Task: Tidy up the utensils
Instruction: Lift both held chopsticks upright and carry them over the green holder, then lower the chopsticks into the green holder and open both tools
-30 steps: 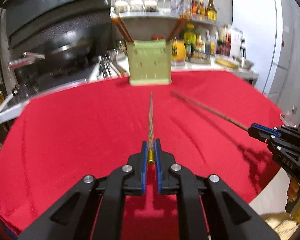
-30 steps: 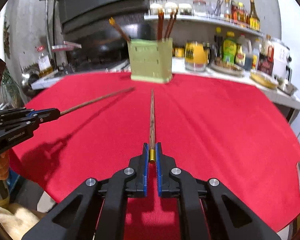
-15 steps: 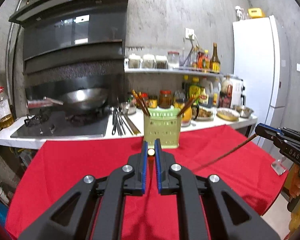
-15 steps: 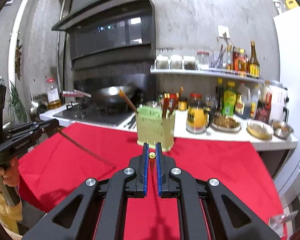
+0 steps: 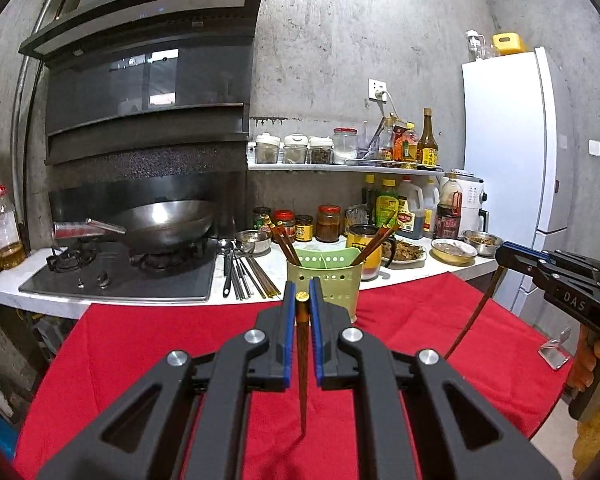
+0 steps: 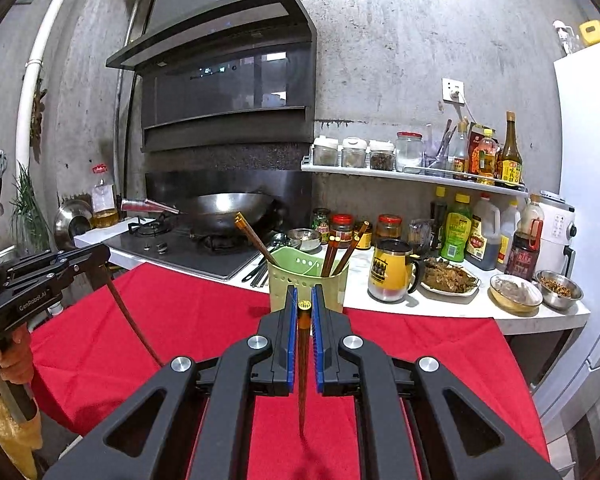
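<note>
Each gripper holds one brown chopstick by its gold-capped end, tip hanging down over the red cloth. My left gripper (image 5: 301,298) is shut on its chopstick (image 5: 302,376); my right gripper (image 6: 303,304) is shut on the other chopstick (image 6: 302,380). A pale green holder (image 5: 323,282) with several chopsticks in it stands at the table's far edge, just beyond both grippers; the same green holder (image 6: 306,280) fills the right view's middle. The right gripper (image 5: 556,276) shows at the right of the left view, the left gripper (image 6: 40,280) at the left of the right view.
A red-clothed table (image 5: 140,344) lies below. Behind it runs a white counter (image 6: 460,308) with a stove and wok (image 5: 168,224), loose utensils (image 5: 244,274), a yellow mug (image 6: 390,276), jars, bottles and food bowls. A white fridge (image 5: 508,160) stands at the right.
Both grippers have risen from low over the cloth, lifting their chopsticks off it. The chopsticks, first lying flat and pointing ahead, now hang tip-down. The view has tilted up to the kitchen wall.
</note>
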The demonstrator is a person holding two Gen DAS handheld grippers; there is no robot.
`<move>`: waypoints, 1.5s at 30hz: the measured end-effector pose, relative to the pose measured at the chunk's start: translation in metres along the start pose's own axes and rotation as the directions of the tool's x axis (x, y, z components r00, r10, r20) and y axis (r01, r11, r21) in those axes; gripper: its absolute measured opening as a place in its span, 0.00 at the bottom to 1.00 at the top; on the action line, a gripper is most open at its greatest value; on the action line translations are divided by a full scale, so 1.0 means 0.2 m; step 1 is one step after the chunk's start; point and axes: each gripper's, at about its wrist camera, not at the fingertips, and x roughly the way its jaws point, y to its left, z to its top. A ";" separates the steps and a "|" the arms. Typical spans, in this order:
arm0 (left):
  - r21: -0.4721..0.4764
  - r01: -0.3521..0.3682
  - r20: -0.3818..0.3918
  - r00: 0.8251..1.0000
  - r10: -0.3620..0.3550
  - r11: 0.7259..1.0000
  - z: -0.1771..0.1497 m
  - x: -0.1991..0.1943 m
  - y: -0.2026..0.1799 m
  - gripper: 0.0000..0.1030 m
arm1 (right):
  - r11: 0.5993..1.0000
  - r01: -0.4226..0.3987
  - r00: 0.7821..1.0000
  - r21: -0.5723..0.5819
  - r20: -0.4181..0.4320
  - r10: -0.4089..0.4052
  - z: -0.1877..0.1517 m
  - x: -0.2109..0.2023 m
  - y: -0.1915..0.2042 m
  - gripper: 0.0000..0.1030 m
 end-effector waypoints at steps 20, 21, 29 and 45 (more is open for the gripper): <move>-0.013 0.018 -0.333 0.943 -0.021 1.000 -0.41 0.35 0.00 0.06 | 0.999 -0.006 0.969 0.049 -0.247 0.017 -0.36 0.34 0.01 0.06; -0.011 0.014 -0.327 0.945 -0.017 1.000 -0.41 0.34 0.00 0.06 | 0.999 -0.007 0.969 0.050 -0.245 0.019 -0.36 0.34 0.01 0.06; 0.041 0.015 -0.239 0.971 -0.005 0.999 -0.14 0.45 -0.03 0.06 | 1.000 -0.014 0.982 0.014 -0.189 0.016 -0.16 0.44 -0.01 0.06; 0.007 0.096 -0.126 0.987 -0.095 0.995 0.55 1.08 -0.10 0.06 | 1.000 0.010 1.000 -0.008 -0.025 -0.011 0.56 0.92 -0.12 0.06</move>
